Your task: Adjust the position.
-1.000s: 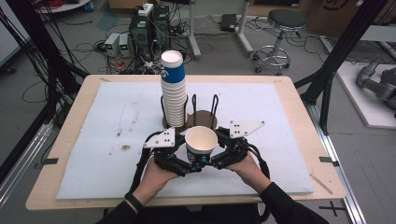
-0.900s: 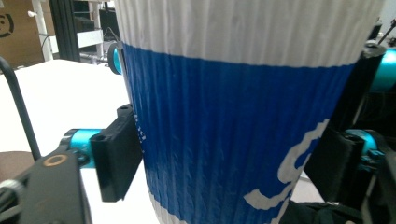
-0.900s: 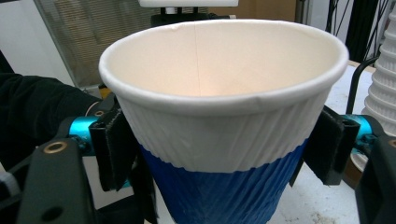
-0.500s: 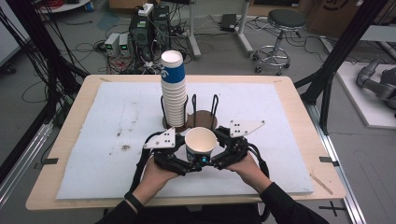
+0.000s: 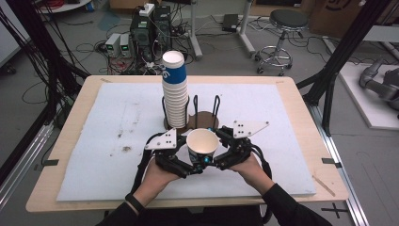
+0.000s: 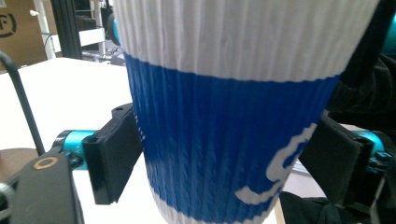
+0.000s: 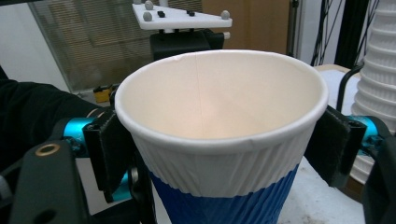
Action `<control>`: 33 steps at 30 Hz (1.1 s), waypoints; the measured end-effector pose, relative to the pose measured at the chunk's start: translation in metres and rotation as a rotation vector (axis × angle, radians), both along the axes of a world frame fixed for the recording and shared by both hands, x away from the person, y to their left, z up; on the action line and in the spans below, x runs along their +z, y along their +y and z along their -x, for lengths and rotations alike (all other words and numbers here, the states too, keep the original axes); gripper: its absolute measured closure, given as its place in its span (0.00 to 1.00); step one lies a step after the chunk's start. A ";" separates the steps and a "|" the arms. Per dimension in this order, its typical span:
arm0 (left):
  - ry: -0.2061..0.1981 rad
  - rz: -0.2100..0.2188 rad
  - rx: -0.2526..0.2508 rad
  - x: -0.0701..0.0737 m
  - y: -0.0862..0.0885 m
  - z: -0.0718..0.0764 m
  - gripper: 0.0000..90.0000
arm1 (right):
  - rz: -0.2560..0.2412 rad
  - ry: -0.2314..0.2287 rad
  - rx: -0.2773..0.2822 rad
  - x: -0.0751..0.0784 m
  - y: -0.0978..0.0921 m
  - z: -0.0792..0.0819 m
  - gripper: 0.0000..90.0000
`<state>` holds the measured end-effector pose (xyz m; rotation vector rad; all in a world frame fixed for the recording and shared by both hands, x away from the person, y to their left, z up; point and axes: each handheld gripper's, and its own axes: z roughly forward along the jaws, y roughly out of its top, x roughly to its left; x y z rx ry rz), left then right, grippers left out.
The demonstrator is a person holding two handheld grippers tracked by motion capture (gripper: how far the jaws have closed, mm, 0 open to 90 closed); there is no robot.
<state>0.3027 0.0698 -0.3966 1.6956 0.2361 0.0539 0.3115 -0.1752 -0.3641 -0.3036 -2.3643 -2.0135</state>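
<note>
- A blue-and-white paper cup (image 5: 202, 145) sits upright, mouth open, near the front middle of the worktop (image 5: 291, 122), between both hands.
- The left hand-held gripper (image 5: 188, 162) is clamped on the cup's lower blue part (its black pads press each side).
- The right hand-held gripper (image 5: 217, 157) is clamped on it too, just under the rim.
- Just behind stands a tall stack of cups (image 5: 174, 92) in a wire holder (image 5: 205, 109).
</note>
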 end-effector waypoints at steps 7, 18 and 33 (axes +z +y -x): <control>-0.024 -0.033 0.047 0.005 0.013 -0.001 0.17 | 0.005 -0.010 -0.046 0.001 -0.010 -0.005 0.22; -0.054 -0.062 0.131 0.013 0.042 -0.003 0.17 | 0.013 -0.015 -0.141 0.000 -0.036 -0.014 0.22; -0.081 -0.043 0.230 0.014 0.078 -0.003 0.17 | 0.013 -0.017 -0.203 0.000 -0.052 -0.017 0.22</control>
